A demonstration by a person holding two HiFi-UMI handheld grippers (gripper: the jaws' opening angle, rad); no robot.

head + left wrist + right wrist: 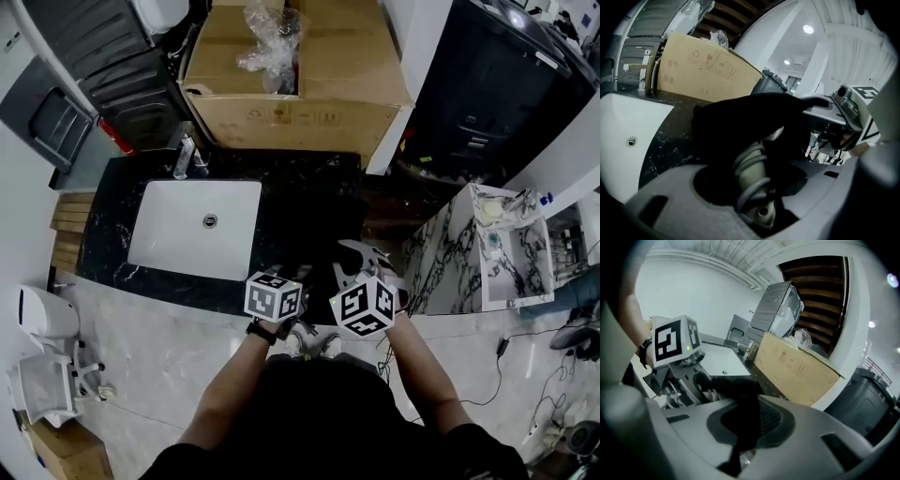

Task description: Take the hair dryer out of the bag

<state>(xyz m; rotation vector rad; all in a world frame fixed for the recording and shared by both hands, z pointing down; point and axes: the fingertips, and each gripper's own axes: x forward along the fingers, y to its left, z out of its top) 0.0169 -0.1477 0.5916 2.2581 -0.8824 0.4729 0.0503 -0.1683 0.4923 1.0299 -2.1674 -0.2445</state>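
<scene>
— Two grips are seen: why?
— The bag [740, 117] is pinched in the right gripper's [745, 427] narrow jaws, presumably so it can be peeled away. The hair dryer [752, 164], mostly covered above the counter [309, 202], is clasped by its cord-wrapped handle in the left gripper's [754, 199] wide jaws.

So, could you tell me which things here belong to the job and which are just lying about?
Job in hand: hair dryer, black bag.
Lying about: cardboard box, plastic wrap, sink, faucet.
</scene>
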